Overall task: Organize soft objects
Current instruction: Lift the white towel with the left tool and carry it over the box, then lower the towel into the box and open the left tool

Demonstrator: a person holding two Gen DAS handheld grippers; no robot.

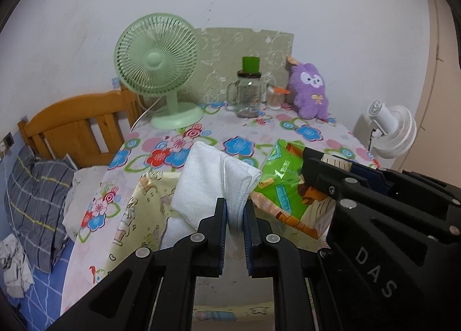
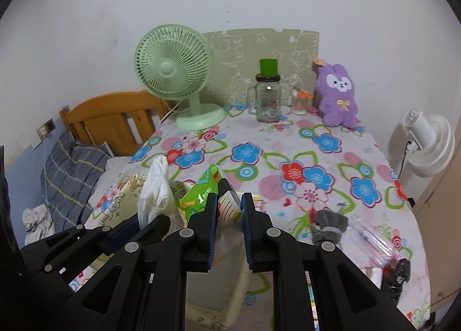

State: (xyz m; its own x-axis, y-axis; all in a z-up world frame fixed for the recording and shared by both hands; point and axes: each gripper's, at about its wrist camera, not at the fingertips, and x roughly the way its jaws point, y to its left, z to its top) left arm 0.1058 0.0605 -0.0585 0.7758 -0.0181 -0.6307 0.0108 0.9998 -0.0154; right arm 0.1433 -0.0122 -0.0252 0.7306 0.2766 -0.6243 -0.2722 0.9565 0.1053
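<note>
Left gripper [image 1: 234,210]: clamped on white tissue [image 1: 213,181] | Right gripper [image 2: 229,207]: clamped on green tissue pack [image 2: 206,195] | Both above table's [image 2: 331,140] near-left corner.

Dim even indoor light, soft faint shadows, cool cast, strong fisheye curve with black vignette at corners, small glare spot on clear glass handled jar [image 2: 268,100], mostly sharp.
</note>
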